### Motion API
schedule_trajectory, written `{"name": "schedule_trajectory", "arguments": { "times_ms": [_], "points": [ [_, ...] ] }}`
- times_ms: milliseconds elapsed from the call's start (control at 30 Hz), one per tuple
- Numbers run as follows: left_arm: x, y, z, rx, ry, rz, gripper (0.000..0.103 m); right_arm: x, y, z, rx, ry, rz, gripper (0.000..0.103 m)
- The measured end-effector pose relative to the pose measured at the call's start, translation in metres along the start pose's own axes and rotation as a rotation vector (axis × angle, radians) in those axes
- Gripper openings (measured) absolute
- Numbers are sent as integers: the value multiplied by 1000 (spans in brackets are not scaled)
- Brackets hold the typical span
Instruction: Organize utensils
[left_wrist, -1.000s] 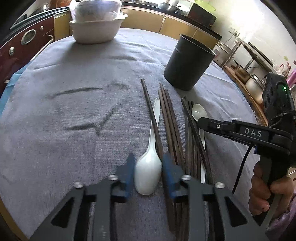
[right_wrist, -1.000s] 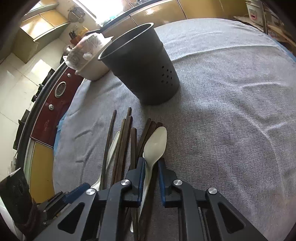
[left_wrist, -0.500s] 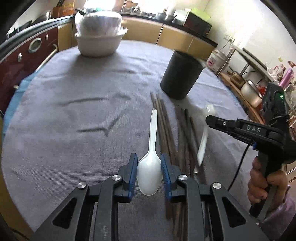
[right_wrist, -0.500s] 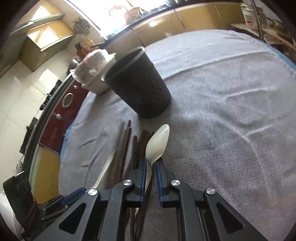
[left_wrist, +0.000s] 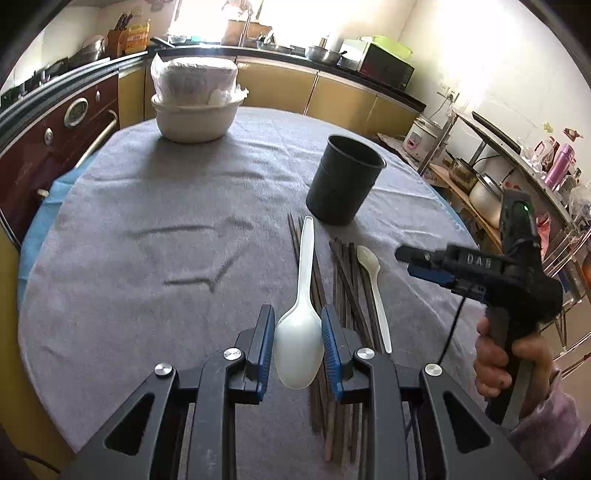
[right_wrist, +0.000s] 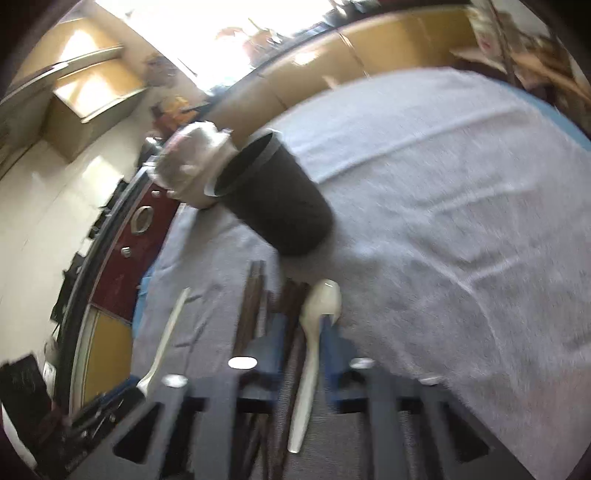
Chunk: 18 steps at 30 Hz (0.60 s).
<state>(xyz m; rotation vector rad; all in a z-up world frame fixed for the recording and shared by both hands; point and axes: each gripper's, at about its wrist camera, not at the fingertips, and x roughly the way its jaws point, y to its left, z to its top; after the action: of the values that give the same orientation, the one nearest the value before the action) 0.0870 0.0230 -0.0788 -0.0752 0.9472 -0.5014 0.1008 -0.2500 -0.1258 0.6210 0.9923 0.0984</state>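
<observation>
My left gripper is shut on the bowl of a white plastic spoon and holds it above the table, handle pointing toward the black utensil cup. A second cream spoon lies on the cloth over several dark wooden chopsticks. My right gripper hovers above it at the right. In the blurred right wrist view the right gripper stands open, with the cream spoon between and below its fingers, and the black cup behind.
A grey cloth covers the round table. A white covered bowl stands at the far side. Kitchen counters and an oven ring the table; a shelf with pots is at the right.
My left gripper has lifted the white spoon off the table. My right gripper had picked up the cream spoon, then opened; the spoon lies on the chopsticks again. The right view swings fast.
</observation>
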Motion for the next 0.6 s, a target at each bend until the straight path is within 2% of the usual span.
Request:
{"name": "schedule_trajectory", "arguments": {
  "times_ms": [33,133,233,300,333,433,533,600],
  "points": [
    [2,-1,-1,-3,7,-1,27,2,-1,1,-2,-4,-8,59],
    [7,-2,-4,-11,29,0,27,18,4,5,-49,19,-44,58],
    [6,0,-4,-21,31,1,27,39,11,6,-86,77,-88,50],
    [5,2,-3,-26,26,7,27,46,23,5,-155,63,-132,40],
    [4,3,-2,-30,25,9,27,51,28,3,-180,74,-146,30],
    [1,5,0,-37,19,10,27,52,39,-4,-264,43,-198,26],
    [-3,3,3,-26,10,9,27,48,34,-6,-252,39,-185,25],
    [-8,-3,6,-5,-4,6,27,37,28,-6,-229,18,-139,15]
  ]
}}
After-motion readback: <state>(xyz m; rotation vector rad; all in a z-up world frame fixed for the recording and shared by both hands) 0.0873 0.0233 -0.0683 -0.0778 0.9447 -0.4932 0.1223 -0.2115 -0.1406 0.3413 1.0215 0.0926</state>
